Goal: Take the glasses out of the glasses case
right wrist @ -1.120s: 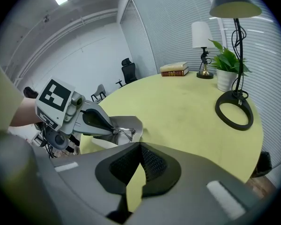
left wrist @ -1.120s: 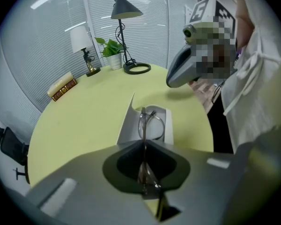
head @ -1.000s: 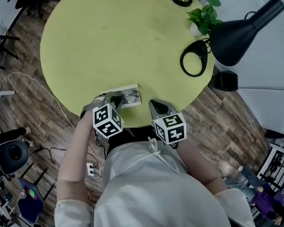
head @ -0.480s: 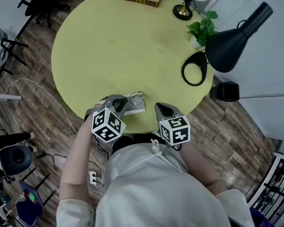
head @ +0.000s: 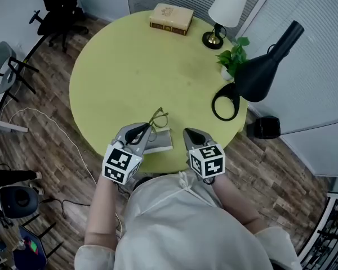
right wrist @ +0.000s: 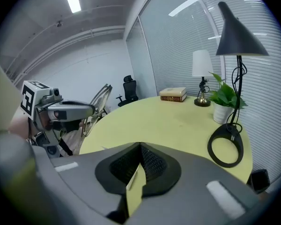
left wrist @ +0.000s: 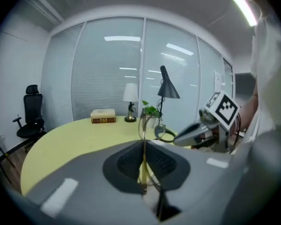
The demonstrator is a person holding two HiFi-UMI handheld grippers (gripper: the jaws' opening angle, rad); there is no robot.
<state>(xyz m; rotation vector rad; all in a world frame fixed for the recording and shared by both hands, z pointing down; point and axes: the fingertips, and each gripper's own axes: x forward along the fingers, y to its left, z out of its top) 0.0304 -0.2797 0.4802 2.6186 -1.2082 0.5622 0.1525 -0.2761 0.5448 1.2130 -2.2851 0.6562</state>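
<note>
Left gripper (head: 145, 129) jaws clamped on the thin-framed glasses (head: 159, 117), held clear of the case (head: 159, 141) on the yellow table (head: 129, 72); right gripper (head: 190, 133) jaws closed together, empty, beside the case.

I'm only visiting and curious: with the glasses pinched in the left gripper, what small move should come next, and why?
Probably carry them aside and lower them onto the bare table. The left gripper is shut on the glasses, which are held clear of the case, so only setting down seems left.
</note>
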